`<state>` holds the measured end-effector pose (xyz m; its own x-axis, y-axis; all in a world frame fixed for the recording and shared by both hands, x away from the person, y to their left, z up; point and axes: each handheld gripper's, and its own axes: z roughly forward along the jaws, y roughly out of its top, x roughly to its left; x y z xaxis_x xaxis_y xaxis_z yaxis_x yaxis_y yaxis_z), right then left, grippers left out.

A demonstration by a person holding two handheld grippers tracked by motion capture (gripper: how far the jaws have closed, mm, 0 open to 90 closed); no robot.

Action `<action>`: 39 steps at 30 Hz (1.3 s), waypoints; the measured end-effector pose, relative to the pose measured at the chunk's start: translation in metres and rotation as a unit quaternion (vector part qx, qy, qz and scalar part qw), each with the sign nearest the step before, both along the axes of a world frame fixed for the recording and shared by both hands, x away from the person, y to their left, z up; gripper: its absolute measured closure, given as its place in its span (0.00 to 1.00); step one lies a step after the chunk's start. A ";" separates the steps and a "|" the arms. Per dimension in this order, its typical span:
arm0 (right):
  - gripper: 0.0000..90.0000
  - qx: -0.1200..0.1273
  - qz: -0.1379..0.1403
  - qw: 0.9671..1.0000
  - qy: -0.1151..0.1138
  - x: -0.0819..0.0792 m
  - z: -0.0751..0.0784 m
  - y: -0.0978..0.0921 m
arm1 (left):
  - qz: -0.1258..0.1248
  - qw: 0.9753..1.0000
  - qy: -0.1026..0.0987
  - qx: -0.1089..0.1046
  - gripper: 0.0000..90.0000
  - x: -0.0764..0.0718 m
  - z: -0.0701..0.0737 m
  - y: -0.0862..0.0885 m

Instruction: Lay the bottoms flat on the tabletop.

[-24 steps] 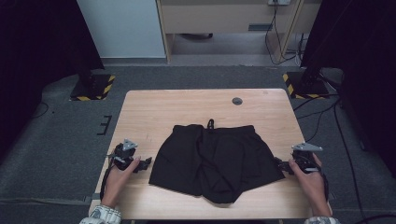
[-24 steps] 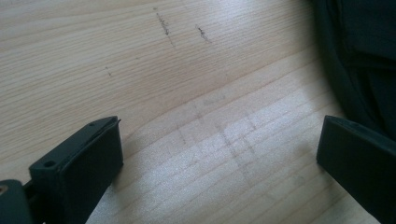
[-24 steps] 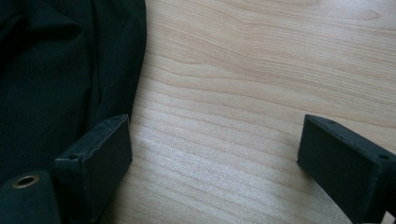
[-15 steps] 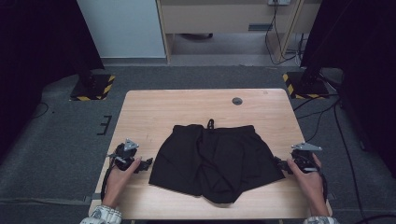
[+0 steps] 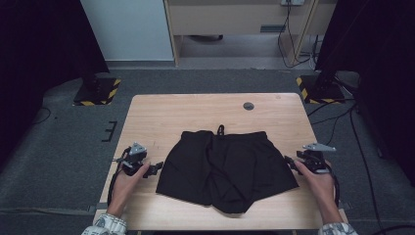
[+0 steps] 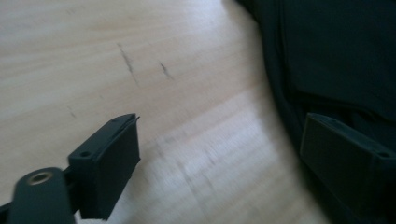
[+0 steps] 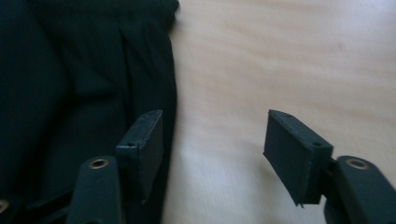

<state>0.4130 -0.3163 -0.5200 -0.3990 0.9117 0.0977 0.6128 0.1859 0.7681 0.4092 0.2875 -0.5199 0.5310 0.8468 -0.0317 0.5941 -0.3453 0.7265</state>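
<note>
In the left gripper view the black shorts (image 6: 336, 51) run off the top and right edges, and one jaw hides part of their hem. The right gripper view cuts the shorts at the left edge. The table's small dark disc (image 5: 248, 105) is too small to identify.

I'm seeing the shorts (image 5: 226, 169) lying mid-table (image 5: 171, 112), my left gripper (image 5: 155, 168) flanking 1 side, my right gripper (image 5: 289, 162) the other.
</note>
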 end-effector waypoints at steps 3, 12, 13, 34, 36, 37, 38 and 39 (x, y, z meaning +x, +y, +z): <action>0.54 -0.003 0.020 1.000 -0.007 0.014 0.009 0.009 | -0.004 1.000 -0.003 -0.008 0.14 0.007 0.006 -0.001; 0.53 -0.015 0.083 0.996 0.030 0.065 0.010 0.051 | -0.017 1.000 0.008 -0.006 0.23 0.055 0.021 -0.026; 0.53 -0.015 0.083 0.996 0.030 0.065 0.010 0.051 | -0.017 1.000 0.008 -0.006 0.24 0.055 0.021 -0.026; 0.89 -0.043 0.076 0.996 0.032 0.071 -0.008 0.063 | -0.035 0.998 0.040 0.018 0.48 0.082 0.005 -0.073; 0.90 -0.037 0.077 0.996 0.033 0.072 -0.009 0.062 | -0.039 0.998 0.046 0.027 0.50 0.083 0.001 -0.075; 0.90 -0.037 0.077 0.996 0.033 0.072 -0.009 0.062 | -0.039 0.998 0.046 0.027 0.52 0.083 0.001 -0.075; 0.90 -0.034 0.077 0.996 0.034 0.072 -0.009 0.061 | -0.041 0.998 0.048 0.032 0.52 0.083 -0.001 -0.077; 0.91 -0.033 0.080 0.996 0.035 0.072 -0.009 0.060 | -0.043 0.998 0.042 0.035 0.57 0.082 -0.001 -0.078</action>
<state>0.4853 -0.2558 -0.5288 -0.5346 0.8420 0.0725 0.6223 0.3341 0.7078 0.4917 0.2099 -0.5208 0.5992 0.8003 -0.0207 0.6179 -0.4459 0.6476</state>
